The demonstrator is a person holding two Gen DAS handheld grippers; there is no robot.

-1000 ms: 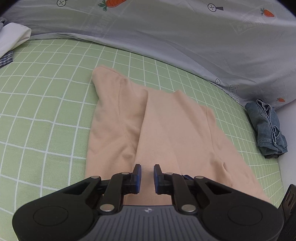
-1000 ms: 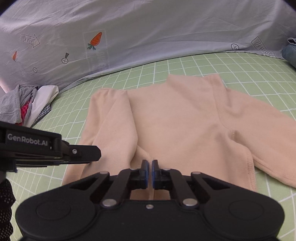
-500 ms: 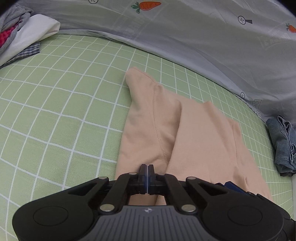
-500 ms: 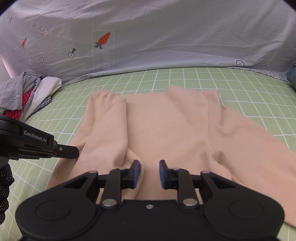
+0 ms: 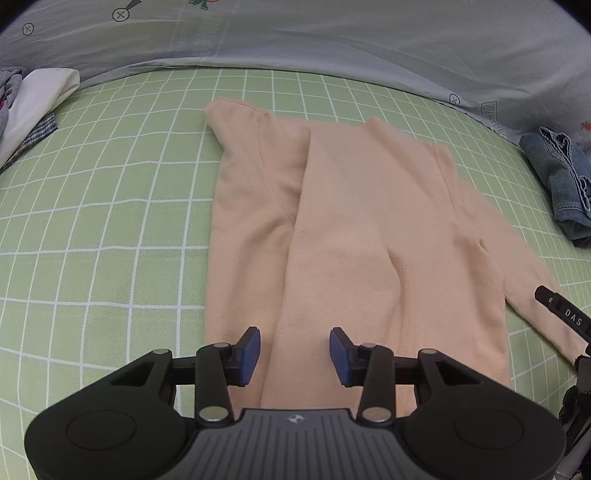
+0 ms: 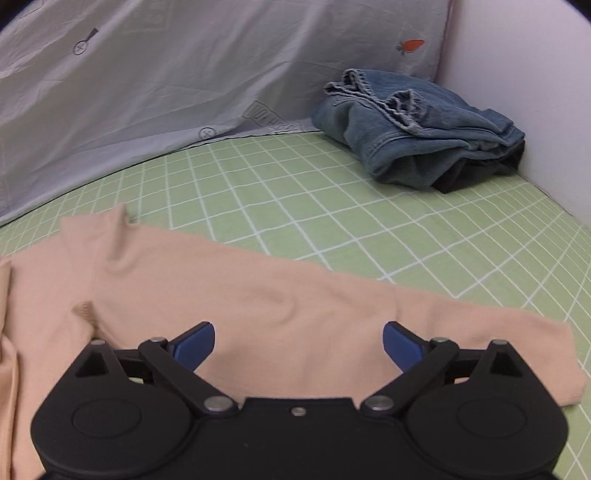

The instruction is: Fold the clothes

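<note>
A peach long-sleeved top (image 5: 351,229) lies flat on the green checked bed sheet (image 5: 103,221). Its left sleeve is folded in over the body; its right sleeve (image 6: 332,314) stretches out to the right. My left gripper (image 5: 294,349) hovers over the top's near hem, its jaws opening, with the folded sleeve's edge below them and no cloth pinched. My right gripper (image 6: 298,341) hangs over the outstretched right sleeve, jaws opening wide, nothing between the pads. Part of the right gripper's body (image 5: 565,317) shows at the right edge of the left wrist view.
A folded pile of blue denim (image 6: 417,133) sits at the back right against a white wall (image 6: 517,92). A grey carrot-print quilt (image 5: 295,33) runs along the back. White and checked clothes (image 5: 33,107) lie at the far left.
Both grippers have let go of the folded-in left sleeve and opened. The right gripper has swung right, from the top's middle to over the outstretched right sleeve. The left gripper shifted slightly.
</note>
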